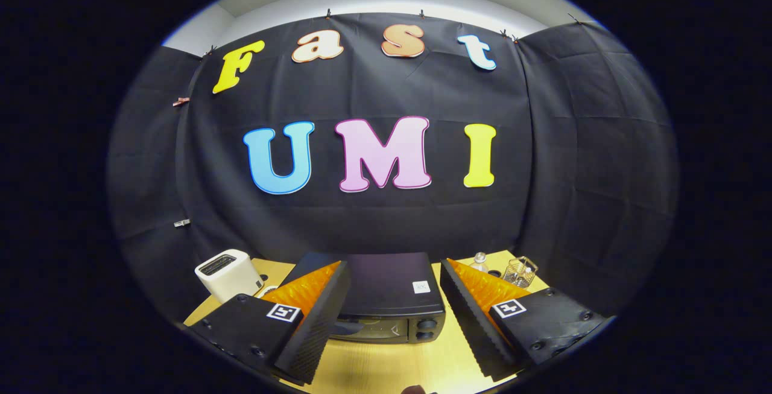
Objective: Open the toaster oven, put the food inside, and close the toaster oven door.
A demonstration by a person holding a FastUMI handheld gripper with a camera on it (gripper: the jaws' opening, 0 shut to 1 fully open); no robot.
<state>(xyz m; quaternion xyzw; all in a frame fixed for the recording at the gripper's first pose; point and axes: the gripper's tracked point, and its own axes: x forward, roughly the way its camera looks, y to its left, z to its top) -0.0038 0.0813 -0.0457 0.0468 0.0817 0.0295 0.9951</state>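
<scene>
Your jaws (pixel 389 321) stand wide and empty, framing the toaster oven (pixel 386 297) at the worktop's (pixel 386 364) back edge; its door looks closed, suiting an approach or a finish.

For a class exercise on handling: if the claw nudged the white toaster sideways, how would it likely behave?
The white toaster looks boxy and rigid, so it would probably slide on the smooth wooden table rather than roll. It seems taller than deep, so a high push might tip it. The claw is open, well short of it.
</scene>
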